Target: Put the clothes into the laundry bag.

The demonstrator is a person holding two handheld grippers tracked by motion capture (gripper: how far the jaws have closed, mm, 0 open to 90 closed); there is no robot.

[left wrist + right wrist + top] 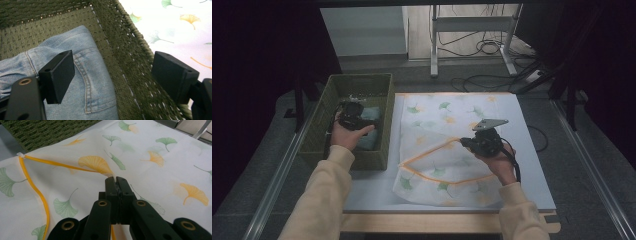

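A white mesh laundry bag (447, 150) with a green and orange leaf print and an orange zipper lies on the table. My right gripper (467, 143) is shut on the bag's upper layer (115, 178) at the zipper edge, lifting it so the mouth gapes. Folded blue jeans (82, 75) lie inside a dark green woven basket (319, 125) at the left. My left gripper (352, 116) hovers over the jeans with its jaws wide open; one fingertip (58, 75) is above the denim, the other over the basket's right wall.
The basket stands against the bag's left edge on the grey table top (372, 192). Beyond the table are a metal stand (434, 45) and loose cables (484, 47) on the floor. Dark curtains hang at both sides.
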